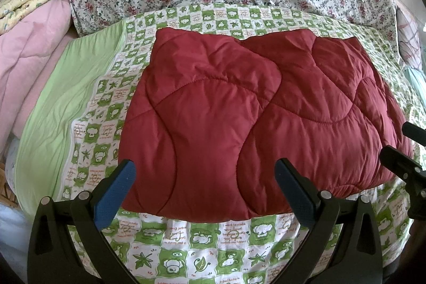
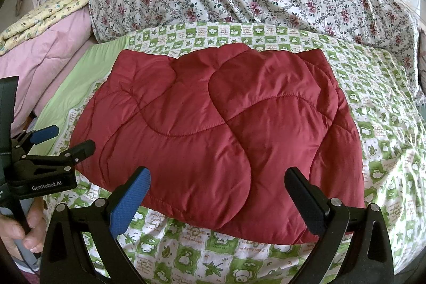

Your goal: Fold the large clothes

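The red padded garment [image 2: 213, 135] lies folded on the green checked sheet [image 2: 186, 257], just beyond both grippers. The left gripper [image 1: 205, 190] and right gripper [image 2: 217, 201] are spread wide, holding nothing. The puffy filling may spring back and open the fold.

Dark red quilted garment [image 2: 213, 135], puffy, folded into rough rectangle, lying flat on bed.
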`<state>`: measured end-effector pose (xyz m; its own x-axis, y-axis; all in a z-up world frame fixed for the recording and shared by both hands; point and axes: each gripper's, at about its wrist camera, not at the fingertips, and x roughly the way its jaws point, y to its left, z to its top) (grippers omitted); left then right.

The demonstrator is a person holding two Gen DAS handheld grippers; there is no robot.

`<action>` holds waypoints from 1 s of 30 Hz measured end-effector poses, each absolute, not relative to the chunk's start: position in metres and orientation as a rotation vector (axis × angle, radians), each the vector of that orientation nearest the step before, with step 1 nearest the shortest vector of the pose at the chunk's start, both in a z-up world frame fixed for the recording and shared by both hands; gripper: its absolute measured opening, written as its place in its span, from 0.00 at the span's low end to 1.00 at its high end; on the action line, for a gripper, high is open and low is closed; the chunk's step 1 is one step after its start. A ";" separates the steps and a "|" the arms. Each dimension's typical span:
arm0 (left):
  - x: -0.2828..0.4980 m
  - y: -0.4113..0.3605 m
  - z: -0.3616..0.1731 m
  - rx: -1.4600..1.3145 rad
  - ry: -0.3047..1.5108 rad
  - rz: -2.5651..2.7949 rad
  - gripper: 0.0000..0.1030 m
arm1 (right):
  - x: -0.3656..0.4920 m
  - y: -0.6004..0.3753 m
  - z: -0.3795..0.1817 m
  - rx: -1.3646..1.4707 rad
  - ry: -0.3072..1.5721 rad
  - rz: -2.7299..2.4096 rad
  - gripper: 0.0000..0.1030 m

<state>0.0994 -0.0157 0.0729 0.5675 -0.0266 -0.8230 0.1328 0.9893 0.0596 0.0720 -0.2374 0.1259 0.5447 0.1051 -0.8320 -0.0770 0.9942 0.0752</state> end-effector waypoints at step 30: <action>0.099 -0.016 0.075 0.122 0.960 -0.091 1.00 | 0.072 -0.235 0.128 0.039 0.979 0.113 0.99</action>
<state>0.0990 -0.0155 0.0747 0.5707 -0.0235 -0.8209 0.1313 0.9893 0.0630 0.0724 -0.2355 0.1283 0.5526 0.1131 -0.8257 -0.0780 0.9934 0.0839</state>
